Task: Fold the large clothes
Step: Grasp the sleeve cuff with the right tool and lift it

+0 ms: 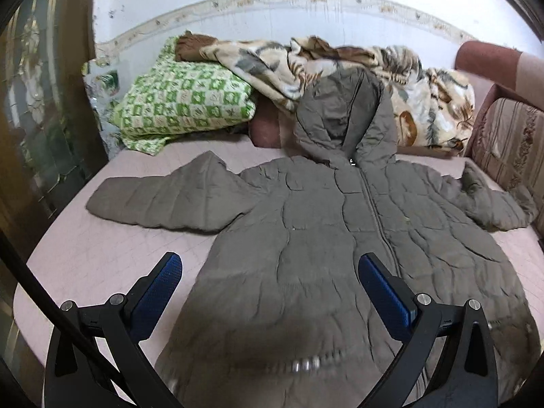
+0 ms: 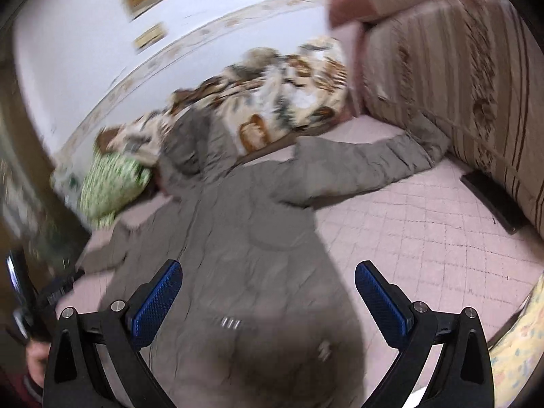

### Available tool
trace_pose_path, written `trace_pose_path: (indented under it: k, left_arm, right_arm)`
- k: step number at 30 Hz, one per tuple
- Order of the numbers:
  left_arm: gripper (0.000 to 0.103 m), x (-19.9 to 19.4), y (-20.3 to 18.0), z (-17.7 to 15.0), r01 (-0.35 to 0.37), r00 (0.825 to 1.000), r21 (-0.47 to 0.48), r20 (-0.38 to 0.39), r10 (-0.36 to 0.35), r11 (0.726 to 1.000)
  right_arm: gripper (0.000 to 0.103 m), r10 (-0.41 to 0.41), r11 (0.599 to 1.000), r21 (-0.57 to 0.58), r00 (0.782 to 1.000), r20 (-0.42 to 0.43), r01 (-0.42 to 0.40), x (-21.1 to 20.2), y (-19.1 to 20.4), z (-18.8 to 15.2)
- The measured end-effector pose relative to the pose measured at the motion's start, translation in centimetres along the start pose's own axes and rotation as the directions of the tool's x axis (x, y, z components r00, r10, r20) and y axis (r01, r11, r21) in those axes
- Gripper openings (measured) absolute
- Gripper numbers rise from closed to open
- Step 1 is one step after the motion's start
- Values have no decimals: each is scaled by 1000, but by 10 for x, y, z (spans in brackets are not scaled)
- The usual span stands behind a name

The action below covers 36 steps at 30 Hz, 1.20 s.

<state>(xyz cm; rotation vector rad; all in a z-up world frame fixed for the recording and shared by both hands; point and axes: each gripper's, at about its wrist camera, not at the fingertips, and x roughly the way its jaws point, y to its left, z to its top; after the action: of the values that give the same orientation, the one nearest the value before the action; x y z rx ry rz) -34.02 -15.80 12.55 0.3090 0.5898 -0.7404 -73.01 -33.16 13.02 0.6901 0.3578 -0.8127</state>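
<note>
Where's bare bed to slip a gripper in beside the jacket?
Bare pink bed below the jacket's left sleeve, and a wider patch between the right sleeve and the striped cushion. Crowded at the head: pillow, blanket, hood.

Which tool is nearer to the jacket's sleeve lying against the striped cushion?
Right. The right tool hangs open over the hem on the side of that sleeve; the left tool hangs open over the hem's other side, farther off.
</note>
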Motion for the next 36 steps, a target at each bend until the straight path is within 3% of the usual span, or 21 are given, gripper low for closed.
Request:
trace_pose_path:
  k: [5,8,11,13,14,19,21,23,27,28,29,30,31,36]
  left_arm:
    - [103,42,-6,-7,17,999,11,-36,-16,1000]
    - [103,63,-8,-4,61,993,12,-104,-59,998]
    - [103,68,-13,-3,60,994,44,-93,-56,997]
    - [103,72,-17,-3,51,995,74,-88,-44,996]
    - [103,73,-18,-3,50,995,80,-87,-43,996]
    - [103,78,-18,-4,49,995,79,-92,-42,996]
    - [103,80,-17,-4,42,995,77,-97,-34,996]
    - [103,84,-16,-5,41,994,69,-107,-33,997]
    - [103,91,-15,-6,36,992,56,-124,-29,998]
    - [103,93,-15,-7,36,991,53,-129,-29,998]
    - [103,94,-15,-7,35,991,52,-132,-28,998]
    - [103,95,-15,-8,33,990,53,-135,-26,998]
    - [103,96,-16,-8,32,990,56,-137,-24,998]
    - [103,91,-15,-6,30,992,57,-123,-23,998]
  right_arm:
    - [103,-72,985,158,997,19,68,33,-66,51]
    - [101,-119,972,199,993,-26,122,62,-104,78]
    - [95,-197,940,273,979,-51,204,89,-148,103]
    - [68,-237,927,283,970,-58,244,104,-168,116]
    - [65,-265,918,288,962,-69,274,113,-178,124]
    - [64,-368,861,336,924,-106,381,152,-226,142]
    - [64,-367,849,367,924,-108,380,166,-245,147]
    - [64,-399,834,363,909,-122,415,178,-260,150]
    - [61,-395,824,390,910,-124,411,198,-285,157]
    - [56,-401,823,385,907,-124,417,202,-288,159]
    - [50,-403,834,367,909,-104,412,206,-289,162]
    - [29,-396,846,345,912,-103,407,209,-287,163]
    - [20,-406,849,319,906,-118,422,213,-284,165]
    - [15,-417,861,311,908,-23,403,181,-260,174]
